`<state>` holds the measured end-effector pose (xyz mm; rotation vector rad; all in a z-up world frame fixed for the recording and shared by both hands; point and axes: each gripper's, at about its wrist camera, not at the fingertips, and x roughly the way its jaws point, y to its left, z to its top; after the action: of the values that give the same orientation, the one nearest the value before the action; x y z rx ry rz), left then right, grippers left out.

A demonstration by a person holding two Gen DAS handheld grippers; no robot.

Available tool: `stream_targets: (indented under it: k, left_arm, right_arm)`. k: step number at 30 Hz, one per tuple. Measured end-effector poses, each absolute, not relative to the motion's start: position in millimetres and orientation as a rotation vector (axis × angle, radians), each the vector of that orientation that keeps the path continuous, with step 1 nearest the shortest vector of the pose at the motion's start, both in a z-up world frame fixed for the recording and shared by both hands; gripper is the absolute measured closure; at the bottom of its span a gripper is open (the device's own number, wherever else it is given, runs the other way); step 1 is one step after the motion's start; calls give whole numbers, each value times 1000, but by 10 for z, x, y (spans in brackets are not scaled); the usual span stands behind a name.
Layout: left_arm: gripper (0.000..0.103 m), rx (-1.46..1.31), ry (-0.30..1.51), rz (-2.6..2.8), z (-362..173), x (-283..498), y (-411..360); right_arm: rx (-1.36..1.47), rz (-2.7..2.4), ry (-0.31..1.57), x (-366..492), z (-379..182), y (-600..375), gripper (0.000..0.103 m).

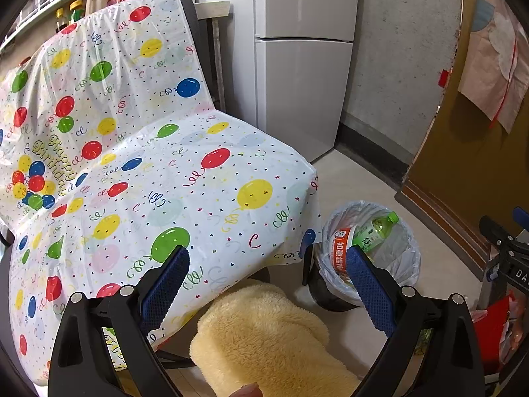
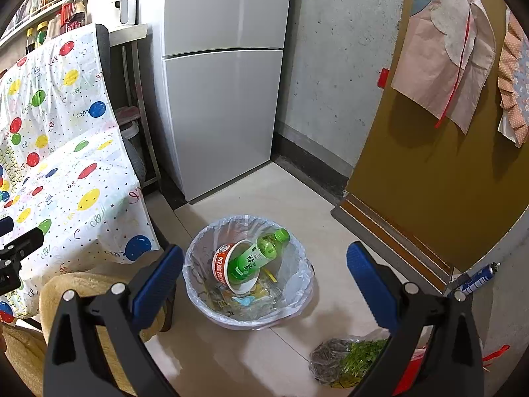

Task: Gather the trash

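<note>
A trash bin (image 2: 297,297) lined with a clear bag stands on the floor. Inside lie a green tea bottle (image 2: 256,258), a red and white noodle cup (image 2: 221,264) and flat wrappers (image 2: 244,299). The bin also shows in the left wrist view (image 1: 406,258) with the bottle (image 1: 380,228) and cup (image 1: 340,244). My right gripper (image 2: 264,258) is open and empty above the bin. My left gripper (image 1: 267,261) is open and empty over the edge of the balloon-print cloth (image 1: 165,182).
A fluffy yellow cushion (image 1: 264,337) lies below the cloth's edge. A white fridge (image 2: 224,82) stands behind the bin. A brown door (image 2: 429,165) is at right. A bag of greens (image 2: 350,360) and a spray can (image 2: 476,279) lie on the floor.
</note>
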<state>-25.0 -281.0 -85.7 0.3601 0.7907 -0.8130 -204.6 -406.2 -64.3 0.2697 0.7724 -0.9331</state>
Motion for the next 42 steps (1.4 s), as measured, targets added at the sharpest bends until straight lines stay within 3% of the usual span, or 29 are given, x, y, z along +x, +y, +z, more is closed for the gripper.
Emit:
stream_targets:
  k: [35, 42]
  left_arm:
    - [9, 357, 766, -809, -841, -256, -2772]
    - [9, 374, 821, -775, -981, -18, -2565]
  right_arm:
    - [266, -931, 772, -2035, -637, -4055, 6]
    - [254, -853, 834, -1723, -804, -4021, 6]
